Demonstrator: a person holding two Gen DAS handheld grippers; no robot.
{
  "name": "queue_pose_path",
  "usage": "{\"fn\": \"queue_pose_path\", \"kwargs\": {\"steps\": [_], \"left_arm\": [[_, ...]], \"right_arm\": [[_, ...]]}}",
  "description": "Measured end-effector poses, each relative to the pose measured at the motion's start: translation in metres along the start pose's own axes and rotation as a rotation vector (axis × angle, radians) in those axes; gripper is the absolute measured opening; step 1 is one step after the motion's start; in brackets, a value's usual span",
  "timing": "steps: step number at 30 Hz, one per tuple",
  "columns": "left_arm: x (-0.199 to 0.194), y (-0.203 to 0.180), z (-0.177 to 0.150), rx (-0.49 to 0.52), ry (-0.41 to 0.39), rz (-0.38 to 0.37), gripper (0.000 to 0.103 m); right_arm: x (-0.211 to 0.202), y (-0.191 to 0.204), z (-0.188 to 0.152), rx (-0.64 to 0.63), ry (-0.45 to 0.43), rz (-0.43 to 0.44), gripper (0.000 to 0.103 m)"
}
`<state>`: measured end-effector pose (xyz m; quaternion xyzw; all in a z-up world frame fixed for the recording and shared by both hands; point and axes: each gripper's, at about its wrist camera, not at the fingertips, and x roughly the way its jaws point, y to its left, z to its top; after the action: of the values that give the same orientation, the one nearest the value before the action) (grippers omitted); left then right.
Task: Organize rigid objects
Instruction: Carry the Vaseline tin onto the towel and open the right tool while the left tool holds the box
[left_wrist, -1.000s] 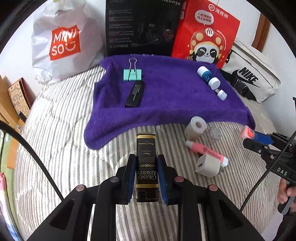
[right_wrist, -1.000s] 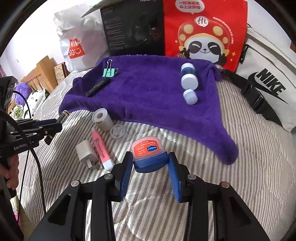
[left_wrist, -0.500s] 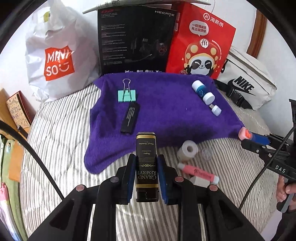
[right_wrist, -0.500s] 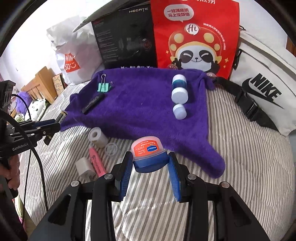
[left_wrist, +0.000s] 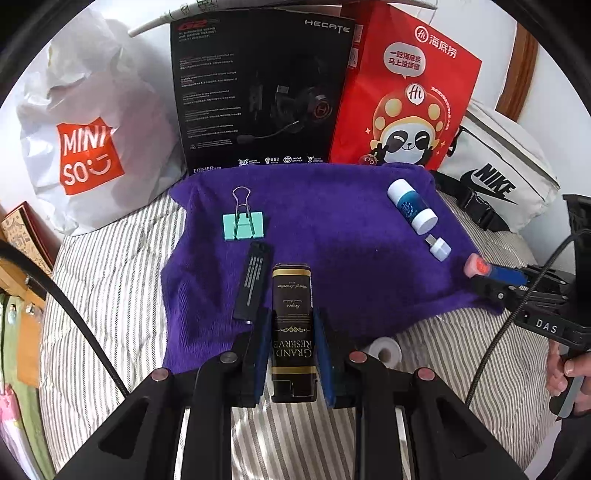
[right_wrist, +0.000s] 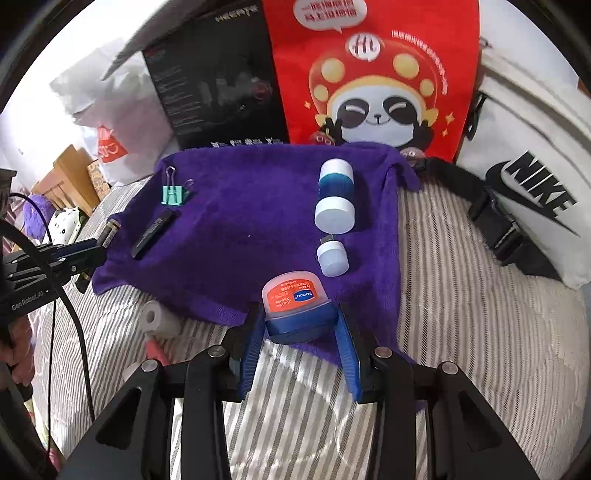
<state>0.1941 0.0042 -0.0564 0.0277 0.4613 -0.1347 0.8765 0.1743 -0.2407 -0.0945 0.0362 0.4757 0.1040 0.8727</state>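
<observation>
My left gripper (left_wrist: 290, 321) is shut on a black and gold "Grand Reserve" box (left_wrist: 291, 321), held over the near edge of the purple towel (left_wrist: 332, 229), just right of a flat black stick (left_wrist: 253, 280). My right gripper (right_wrist: 299, 325) is shut on a small blue jar with an orange lid (right_wrist: 293, 302), over the towel's (right_wrist: 243, 221) near right edge, just below a small white cap (right_wrist: 332, 258). A teal binder clip (left_wrist: 243, 225) and a blue and white bottle (left_wrist: 412, 205) lie on the towel.
A white tape roll (left_wrist: 384, 350) lies on the striped bedding (left_wrist: 110, 277) in front of the towel. A Miniso bag (left_wrist: 88, 147), a black Hecate box (left_wrist: 258, 96), a red panda bag (left_wrist: 406, 92) and a white Nike bag (left_wrist: 498, 173) stand behind.
Both grippers have moved forward with their objects, from above the bedding to above the towel's near edge. The loose items in front have dropped low or out of view.
</observation>
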Motion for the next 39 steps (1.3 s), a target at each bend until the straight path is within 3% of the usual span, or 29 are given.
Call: {"fn": "queue_pose_path", "kwargs": {"steps": [18, 31, 39], "left_arm": [[0.030, 0.018, 0.020, -0.010, 0.019, -0.020, 0.022], [0.041, 0.018, 0.022, -0.006, 0.044, -0.035, 0.022], [0.041, 0.020, 0.020, -0.018, 0.060, -0.034, 0.022]], "right_arm": [[0.057, -0.003, 0.018, 0.023, 0.129, 0.001, 0.038], [0.058, -0.004, 0.021, 0.001, 0.149, 0.012, 0.040], [0.046, -0.009, 0.018, 0.004, 0.141, 0.009, 0.048]]}}
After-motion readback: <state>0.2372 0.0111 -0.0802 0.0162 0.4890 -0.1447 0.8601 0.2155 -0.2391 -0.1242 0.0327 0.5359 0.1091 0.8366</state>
